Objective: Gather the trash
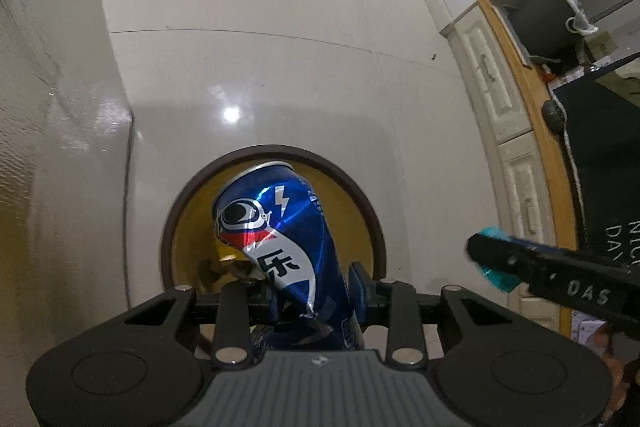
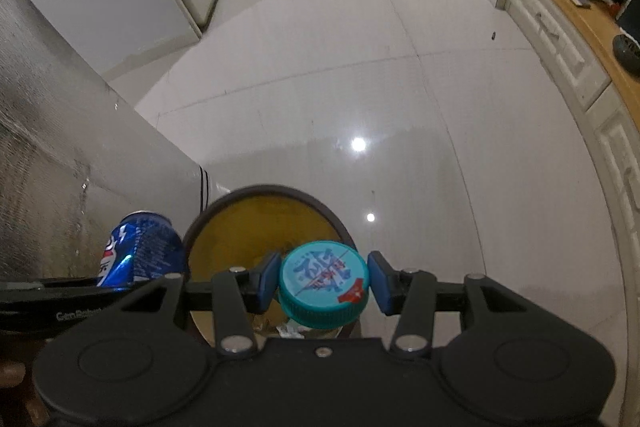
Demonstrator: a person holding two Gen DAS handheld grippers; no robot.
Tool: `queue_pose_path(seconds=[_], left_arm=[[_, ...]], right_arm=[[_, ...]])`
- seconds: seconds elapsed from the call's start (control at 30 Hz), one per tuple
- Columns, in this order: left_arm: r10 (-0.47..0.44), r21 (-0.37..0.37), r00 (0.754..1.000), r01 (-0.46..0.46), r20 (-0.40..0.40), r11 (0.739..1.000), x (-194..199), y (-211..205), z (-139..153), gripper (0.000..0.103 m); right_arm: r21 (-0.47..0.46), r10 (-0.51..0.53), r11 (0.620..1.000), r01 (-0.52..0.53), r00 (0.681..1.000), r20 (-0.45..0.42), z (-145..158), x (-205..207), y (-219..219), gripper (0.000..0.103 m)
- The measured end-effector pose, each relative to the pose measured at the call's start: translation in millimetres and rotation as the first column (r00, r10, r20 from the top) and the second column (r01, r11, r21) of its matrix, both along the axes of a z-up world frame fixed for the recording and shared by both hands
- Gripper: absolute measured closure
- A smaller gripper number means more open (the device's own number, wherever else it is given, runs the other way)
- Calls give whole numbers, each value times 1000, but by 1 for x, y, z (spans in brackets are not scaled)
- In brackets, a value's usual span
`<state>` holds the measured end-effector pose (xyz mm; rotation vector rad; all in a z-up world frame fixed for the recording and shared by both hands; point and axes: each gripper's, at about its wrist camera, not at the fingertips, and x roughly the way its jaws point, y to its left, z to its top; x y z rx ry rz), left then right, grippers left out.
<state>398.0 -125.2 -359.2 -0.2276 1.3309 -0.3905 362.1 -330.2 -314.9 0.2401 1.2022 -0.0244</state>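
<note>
Your left gripper [image 1: 310, 293], clamped on a dented blue aluminium cola can [image 1: 276, 239], holds it upright directly over the round yellow-lined trash bin [image 1: 360, 211], while your right gripper [image 2: 322, 281], clamped on a teal plastic lid [image 2: 322, 277], hangs over the bin's near rim.

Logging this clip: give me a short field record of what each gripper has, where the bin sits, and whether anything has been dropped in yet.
left gripper: jaws around a dented blue soda can, held over the bin
right gripper: closed on a teal bottle cap, above the bin
bin: round, dark rim, yellow inside, on the white tiled floor
bin contents: some scraps at the bottom, too dim to identify
can and cap: neither released yet
surroundings: white cabinet drawers to the right
</note>
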Motion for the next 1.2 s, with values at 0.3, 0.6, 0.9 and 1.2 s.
queue_pose_path(seconds=[0.3,0.6,0.9,1.2], left_arm=[[50,134,998,-46,-28,990,-5,18,-13,15],[141,240,989,-128,-38,962,-3,49,-14,0],[147,312,988,-126,-45,942,-5,58,-10,0],[109,342,992,-81,-61,936,-12,52,-8,0]], right_arm=[[26,36,999,-35,999,-28,-8,-2,16,55],[117,101,988,-102,995,12,-11,-1,25,52],[119,163,981,-155,985,-62,-24,-8,34,0],[52,108,993,-102,987,-121,-34,-16,16,0]])
